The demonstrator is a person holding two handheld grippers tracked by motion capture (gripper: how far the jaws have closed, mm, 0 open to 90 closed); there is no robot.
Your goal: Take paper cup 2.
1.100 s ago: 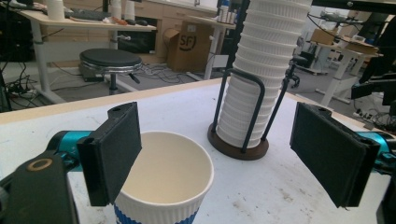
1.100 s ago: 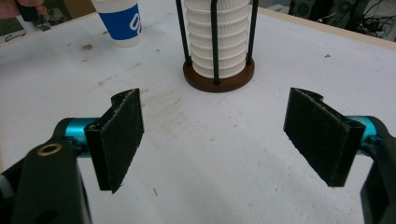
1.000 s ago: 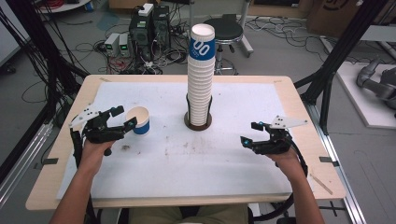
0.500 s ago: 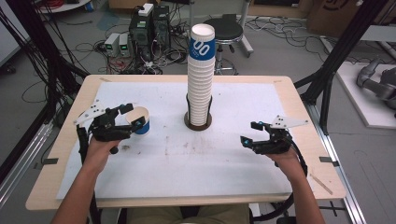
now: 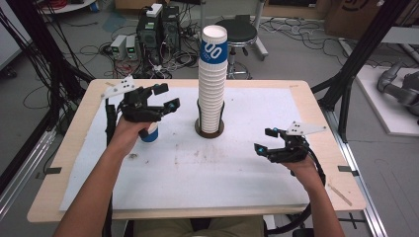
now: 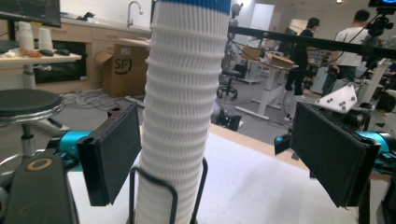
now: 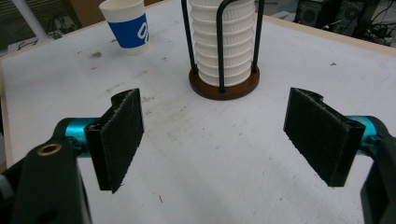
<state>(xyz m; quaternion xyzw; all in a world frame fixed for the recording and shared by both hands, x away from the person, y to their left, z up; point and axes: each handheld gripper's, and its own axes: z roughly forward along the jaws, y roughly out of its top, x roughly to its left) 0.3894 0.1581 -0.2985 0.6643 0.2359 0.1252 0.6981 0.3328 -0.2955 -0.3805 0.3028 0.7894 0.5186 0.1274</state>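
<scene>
Now, over on the left, the left gripper [image 5: 165, 97] hangs above the table [image 5: 79, 163] with jaws spread and nothing between them, facing the stack of cups [image 5: 211, 89]. Just under that hand stands a single blue-and-white cup [image 5: 148, 133], upright on the white mat. Centre stage, the stack sits in its wire holder [image 7: 223, 86]. Far right, the right gripper [image 5: 264, 140] hovers low, jaws apart, empty.

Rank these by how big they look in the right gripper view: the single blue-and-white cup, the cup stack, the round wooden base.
1. Cup stack, largest though cropped at the top.
2. Wooden base, wide but low.
3. Single cup, smallest; it stands farther from the camera, so its true size is unsure.
</scene>
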